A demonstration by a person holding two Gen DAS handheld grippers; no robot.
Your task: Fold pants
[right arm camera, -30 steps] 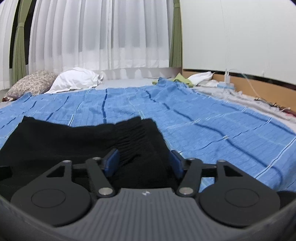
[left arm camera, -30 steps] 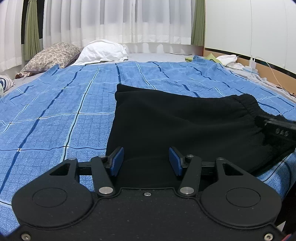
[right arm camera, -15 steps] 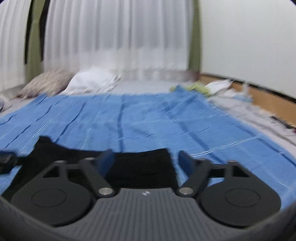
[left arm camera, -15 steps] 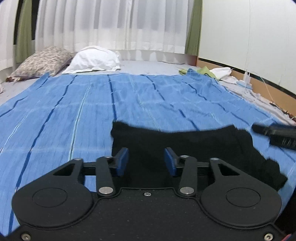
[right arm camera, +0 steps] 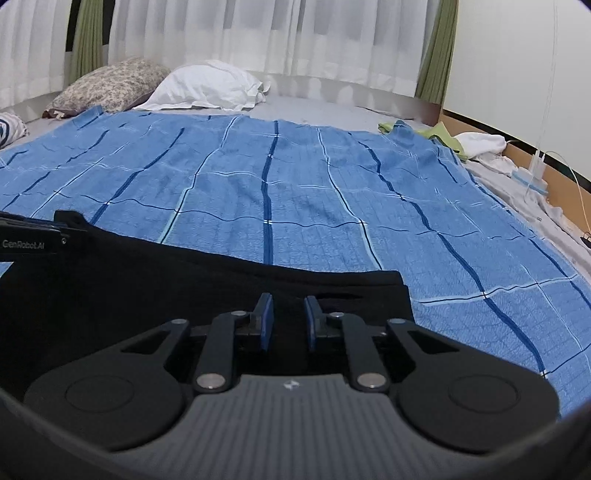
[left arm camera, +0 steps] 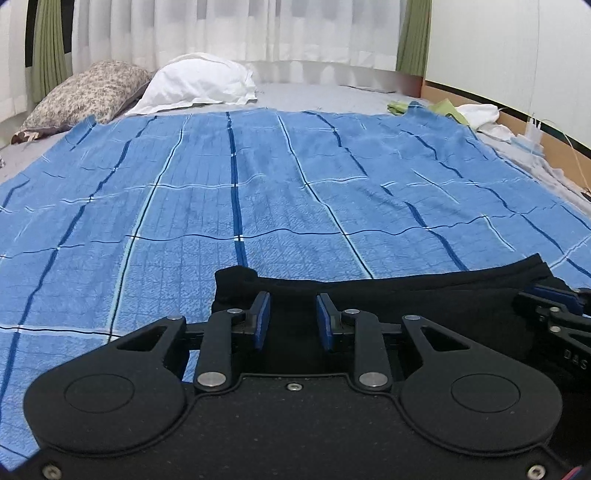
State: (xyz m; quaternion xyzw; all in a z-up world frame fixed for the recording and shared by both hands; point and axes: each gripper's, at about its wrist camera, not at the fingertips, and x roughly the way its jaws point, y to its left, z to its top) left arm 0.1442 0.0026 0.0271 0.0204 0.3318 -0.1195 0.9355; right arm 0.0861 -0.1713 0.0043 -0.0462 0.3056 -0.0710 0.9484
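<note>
Grippers (left arm camera: 291,319) (right arm camera: 288,321) hover low over black pants (right arm camera: 147,288).

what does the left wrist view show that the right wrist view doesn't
Only the left wrist view shows the left tongs from behind, open over the black pants, whose left corner lies bunched, with the right tongs at its right edge. Only the right wrist view shows the pants' right corner and a striped item at far left. Both share the blue plaid blanket, white pillow, floral pillow and curtains.
</note>
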